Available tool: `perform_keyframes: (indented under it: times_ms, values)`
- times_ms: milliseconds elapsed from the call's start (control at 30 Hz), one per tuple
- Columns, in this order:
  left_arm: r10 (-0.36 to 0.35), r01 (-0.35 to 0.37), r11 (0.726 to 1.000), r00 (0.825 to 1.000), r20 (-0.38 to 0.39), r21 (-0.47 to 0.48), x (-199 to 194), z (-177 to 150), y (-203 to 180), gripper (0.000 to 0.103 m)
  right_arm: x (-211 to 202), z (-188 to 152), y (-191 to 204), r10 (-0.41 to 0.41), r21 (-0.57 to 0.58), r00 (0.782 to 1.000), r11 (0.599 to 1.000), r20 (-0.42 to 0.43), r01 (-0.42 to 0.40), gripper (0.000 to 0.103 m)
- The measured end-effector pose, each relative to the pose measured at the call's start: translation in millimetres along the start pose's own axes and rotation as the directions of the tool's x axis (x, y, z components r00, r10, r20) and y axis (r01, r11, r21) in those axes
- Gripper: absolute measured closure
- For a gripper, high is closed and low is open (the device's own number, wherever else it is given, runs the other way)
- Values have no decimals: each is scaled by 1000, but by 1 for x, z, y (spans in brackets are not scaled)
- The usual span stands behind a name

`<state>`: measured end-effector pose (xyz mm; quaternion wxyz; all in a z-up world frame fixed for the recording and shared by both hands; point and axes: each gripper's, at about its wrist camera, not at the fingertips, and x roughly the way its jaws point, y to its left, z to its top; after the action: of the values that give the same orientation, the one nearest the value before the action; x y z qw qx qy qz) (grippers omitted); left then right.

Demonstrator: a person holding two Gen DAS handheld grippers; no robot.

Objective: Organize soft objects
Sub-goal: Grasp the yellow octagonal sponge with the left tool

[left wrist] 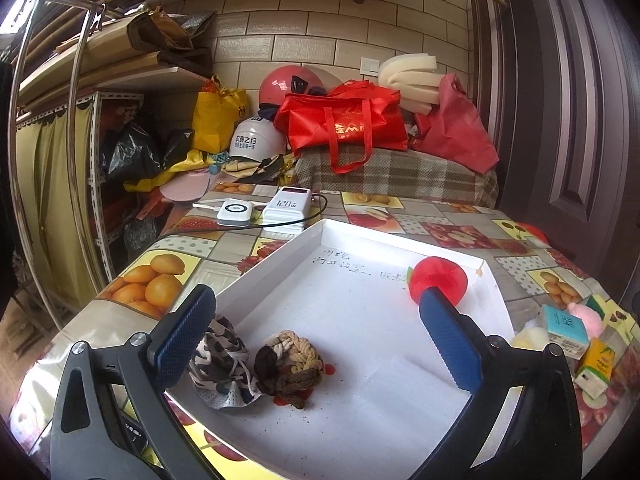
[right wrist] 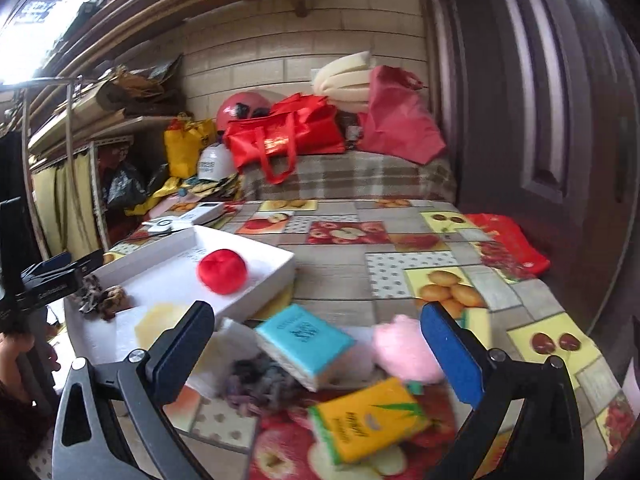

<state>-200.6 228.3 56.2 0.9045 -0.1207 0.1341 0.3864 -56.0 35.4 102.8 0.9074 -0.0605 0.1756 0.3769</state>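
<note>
Two grippers are over a table with a fruit-picture cloth (left wrist: pixel 168 280). The left gripper (left wrist: pixel 316 316) hangs above the white tray (left wrist: pixel 360 232) with its blue fingers (left wrist: pixel 188 328) wide apart, holding nothing. In the tray, close to the left finger, lie a spotted cloth bundle (left wrist: pixel 220 364) and a knotted rope ball (left wrist: pixel 292 364) — the two are touching. A red soft ball (left wrist: pixel 440 276) sits at the far right corner of the tray. The right gripper (right wrist: pixel 316 344) is also wide apart and holds nothing. It hangs over a little pile on the cloth just beside the tray: a blue tissue pack (right wrist: pixel 304 344), a pink fluffy thing (right wrist: pixel 404 348), a yellow tissue pack (right wrist: pixel 368 420) and a gray scrunchy (right wrist: pixel 260 388). A pale yellow sponge (right wrist: pixel 160 320) lies at the near end of the tray. This view is blurry. Two white power banks (left wrist: pixel 260 212) sit on the table behind the tray.
</note>
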Motion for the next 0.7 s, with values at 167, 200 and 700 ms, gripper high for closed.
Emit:
perform_keyframes:
  times_ms: [167, 200, 700]
  values:
    - [-115, 115, 992, 993, 1, 50, -12, -5, -29, 0, -4, -9, -61, -96, 113, 992, 988, -80, 105, 0]
    - [-145, 145, 987, 989, -2, 65, -14, -6, -37, 0, -3, -12, -69, -105, 128, 990, 985, -96, 117, 0]
    - [-206, 273, 863, 959, -196, 424, -6, -31, -165, 0, -6, -29, -83, -76, 158, 987, 982, -144, 99, 0]
